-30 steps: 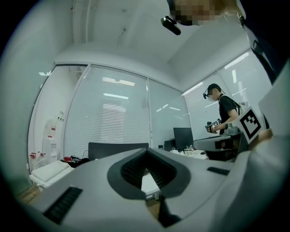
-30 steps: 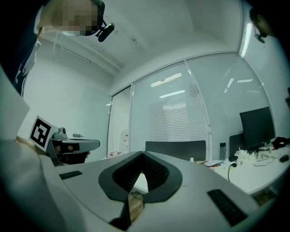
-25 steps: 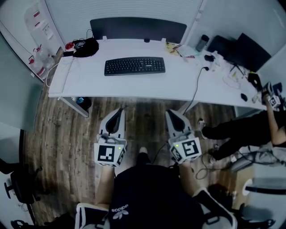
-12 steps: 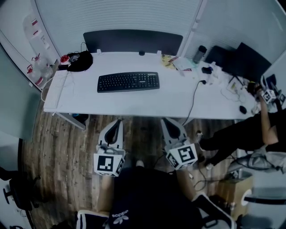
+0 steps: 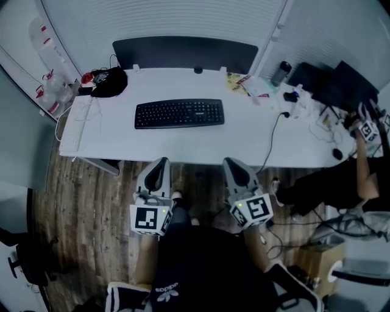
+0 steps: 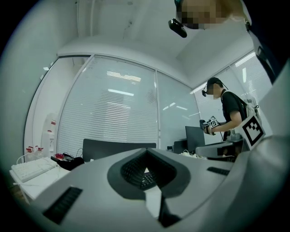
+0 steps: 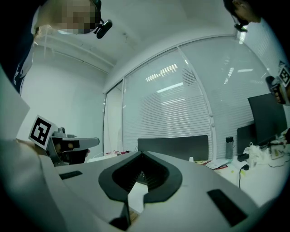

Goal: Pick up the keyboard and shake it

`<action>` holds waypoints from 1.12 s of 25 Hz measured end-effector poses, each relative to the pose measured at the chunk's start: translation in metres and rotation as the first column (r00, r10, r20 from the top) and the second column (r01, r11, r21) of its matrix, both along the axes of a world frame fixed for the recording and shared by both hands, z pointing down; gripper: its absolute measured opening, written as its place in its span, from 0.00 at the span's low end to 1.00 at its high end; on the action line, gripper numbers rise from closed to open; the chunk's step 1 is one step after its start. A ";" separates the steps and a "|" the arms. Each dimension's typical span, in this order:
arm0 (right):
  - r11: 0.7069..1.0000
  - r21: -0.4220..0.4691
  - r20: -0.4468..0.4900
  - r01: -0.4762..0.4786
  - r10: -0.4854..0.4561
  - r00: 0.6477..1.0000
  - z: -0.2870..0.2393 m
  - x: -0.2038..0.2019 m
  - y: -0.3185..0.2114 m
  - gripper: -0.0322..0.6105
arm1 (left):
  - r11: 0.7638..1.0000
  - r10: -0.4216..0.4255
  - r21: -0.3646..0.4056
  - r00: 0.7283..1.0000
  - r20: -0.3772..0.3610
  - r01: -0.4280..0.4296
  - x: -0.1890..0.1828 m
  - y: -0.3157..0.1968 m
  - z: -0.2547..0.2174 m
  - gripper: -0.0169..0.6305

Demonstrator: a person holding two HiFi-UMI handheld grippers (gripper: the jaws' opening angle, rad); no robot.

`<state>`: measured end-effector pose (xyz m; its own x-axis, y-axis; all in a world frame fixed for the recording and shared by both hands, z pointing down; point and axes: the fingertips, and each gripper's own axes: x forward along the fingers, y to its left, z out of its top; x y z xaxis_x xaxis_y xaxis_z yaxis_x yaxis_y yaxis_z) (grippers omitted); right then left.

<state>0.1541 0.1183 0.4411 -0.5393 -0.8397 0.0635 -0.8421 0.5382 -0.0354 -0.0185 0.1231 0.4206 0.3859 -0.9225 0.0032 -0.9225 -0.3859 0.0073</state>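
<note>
Here we hold the left gripper (image 5: pixel 157 169) and the right gripper (image 5: pixel 234 169) side by side in front of our body. Both point level toward the desk, with their marker cubes nearest us. Both pairs of jaws are pressed together with nothing between them. The tips sit over the brown wood-plank floor (image 5: pixel 91 207), just short of the near edge of the long white desk (image 5: pixel 244 137). The black rectangular keyboard (image 5: pixel 179 113) lies flat near the middle of that desk, ahead of the gap between the two grippers and apart from both. In the left gripper view we glimpse its keys through the notch in the closed jaws. Behind the desk stands a dark upright panel (image 5: pixel 183 53), and behind that a glass wall with pale horizontal blinds (image 5: pixel 170 18). At the desk's far left corner sits a black soft bag (image 5: pixel 111 82) among some cables. To the right are a dark cylindrical bottle (image 5: pixel 281 72), loose papers, a black monitor (image 5: pixel 347 85) and a thin black cable (image 5: pixel 271 137) that trails off the near edge. Further right, another person in dark clothes (image 5: pixel 341 183) holds a marker-cubed gripper (image 5: pixel 367 130) at the desk's end. Nothing lies between our grippers and the keyboard but bare desk top.
</note>
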 end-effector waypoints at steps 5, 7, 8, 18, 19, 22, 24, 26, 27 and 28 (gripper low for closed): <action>1.000 -0.002 -0.002 -0.016 0.016 1.000 -0.004 -0.017 -0.042 0.06 | 1.000 0.013 0.009 1.000 0.001 -0.013 -0.021 -0.048 -0.004 0.03; 1.000 0.003 -0.008 -0.027 0.027 1.000 -0.007 -0.023 -0.059 0.06 | 0.999 0.031 0.016 1.000 0.003 -0.031 -0.027 -0.070 -0.008 0.03; 0.999 0.005 -0.013 -0.032 0.032 0.999 -0.008 -0.026 -0.067 0.06 | 0.999 0.042 0.018 0.999 0.006 -0.042 -0.030 -0.080 -0.011 0.03; 0.994 0.031 -0.019 -0.101 0.102 0.995 -0.012 -0.057 -0.126 0.06 | 0.993 0.114 -0.011 0.993 0.007 -0.114 -0.068 -0.158 -0.009 0.03; 0.994 0.030 -0.020 -0.107 0.107 0.994 -0.011 -0.060 -0.130 0.06 | 0.993 0.120 -0.014 0.993 0.006 -0.120 -0.070 -0.163 -0.006 0.03; 0.994 0.027 -0.021 -0.109 0.110 0.994 -0.010 -0.068 -0.140 0.06 | 0.991 0.134 -0.031 0.991 -0.001 -0.134 -0.077 -0.175 0.003 0.03; 0.994 0.020 -0.020 -0.107 0.108 0.994 -0.011 -0.071 -0.144 0.06 | 0.988 0.151 -0.040 0.989 -0.003 -0.151 -0.078 -0.178 0.008 0.03; 0.995 0.011 -0.022 -0.104 0.104 0.994 -0.010 -0.074 -0.148 0.06 | 0.985 0.170 -0.037 0.985 -0.004 -0.170 -0.078 -0.179 0.013 0.03; 0.995 0.009 -0.026 -0.101 0.102 0.994 -0.009 -0.075 -0.150 0.06 | 0.985 0.170 -0.041 0.985 -0.005 -0.170 -0.079 -0.180 0.015 0.03; 0.995 0.011 -0.034 -0.100 0.101 0.994 -0.008 -0.076 -0.153 0.06 | 0.985 0.164 -0.050 0.986 -0.007 -0.164 -0.080 -0.181 0.017 0.03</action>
<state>0.0784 -0.0342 0.4327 -0.4498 -0.8902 0.0729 -0.8926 0.4509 -0.0010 -0.0985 -0.0578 0.4376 0.5323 -0.8452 0.0470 -0.8465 -0.5313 0.0333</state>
